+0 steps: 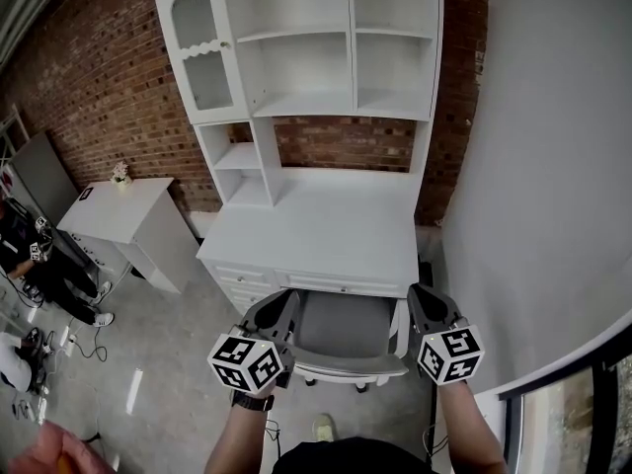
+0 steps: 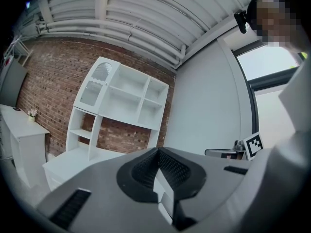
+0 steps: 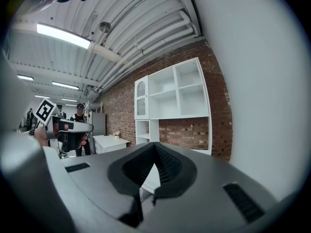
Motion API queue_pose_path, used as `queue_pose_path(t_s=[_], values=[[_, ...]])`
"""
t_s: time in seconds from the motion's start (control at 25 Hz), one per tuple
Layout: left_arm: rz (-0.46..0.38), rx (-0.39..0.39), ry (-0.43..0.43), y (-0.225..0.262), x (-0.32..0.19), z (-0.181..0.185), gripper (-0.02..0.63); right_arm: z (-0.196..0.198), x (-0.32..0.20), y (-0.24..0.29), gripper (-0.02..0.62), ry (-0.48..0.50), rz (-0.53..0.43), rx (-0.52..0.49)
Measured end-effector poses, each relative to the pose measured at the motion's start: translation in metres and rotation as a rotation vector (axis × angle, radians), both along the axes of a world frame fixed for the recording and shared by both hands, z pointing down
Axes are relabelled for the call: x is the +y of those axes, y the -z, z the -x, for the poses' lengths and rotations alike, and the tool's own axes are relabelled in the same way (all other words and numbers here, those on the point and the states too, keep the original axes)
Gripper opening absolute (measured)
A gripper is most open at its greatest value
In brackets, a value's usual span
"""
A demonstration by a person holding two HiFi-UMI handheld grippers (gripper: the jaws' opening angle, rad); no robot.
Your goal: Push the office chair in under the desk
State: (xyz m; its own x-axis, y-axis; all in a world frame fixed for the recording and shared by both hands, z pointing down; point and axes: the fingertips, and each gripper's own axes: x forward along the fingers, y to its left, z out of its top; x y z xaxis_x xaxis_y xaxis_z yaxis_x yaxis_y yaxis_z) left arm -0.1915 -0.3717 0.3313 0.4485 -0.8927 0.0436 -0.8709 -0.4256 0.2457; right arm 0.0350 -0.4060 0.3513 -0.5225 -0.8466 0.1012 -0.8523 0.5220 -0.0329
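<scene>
A grey-cushioned office chair [image 1: 341, 326] with a white frame sits with its front part under the white desk [image 1: 326, 230]. My left gripper [image 1: 285, 302] is at the chair's left side and my right gripper [image 1: 423, 299] at its right side, both raised and pointing toward the desk. Whether they touch the chair cannot be told. In the left gripper view the left gripper [image 2: 158, 152] is shut, tips together with nothing between them. The right gripper view shows the right gripper [image 3: 155, 145] shut and empty too. The desk top [image 2: 68, 161] lies ahead.
A white hutch with open shelves [image 1: 316, 47] stands on the desk against a brick wall [image 1: 99, 77]. A grey wall [image 1: 533, 166] is close on the right. A small white cabinet [image 1: 123, 215] stands to the left, with people [image 1: 39, 265] and cables beyond it.
</scene>
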Motion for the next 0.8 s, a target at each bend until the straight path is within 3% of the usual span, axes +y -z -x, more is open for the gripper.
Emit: queue_pose_path(t_s=[0.8], values=[[0.005, -0.019, 0.003, -0.004, -0.011, 0.0, 0.006, -0.003, -0.008, -0.012, 0.005, -0.001, 0.016, 0.008]])
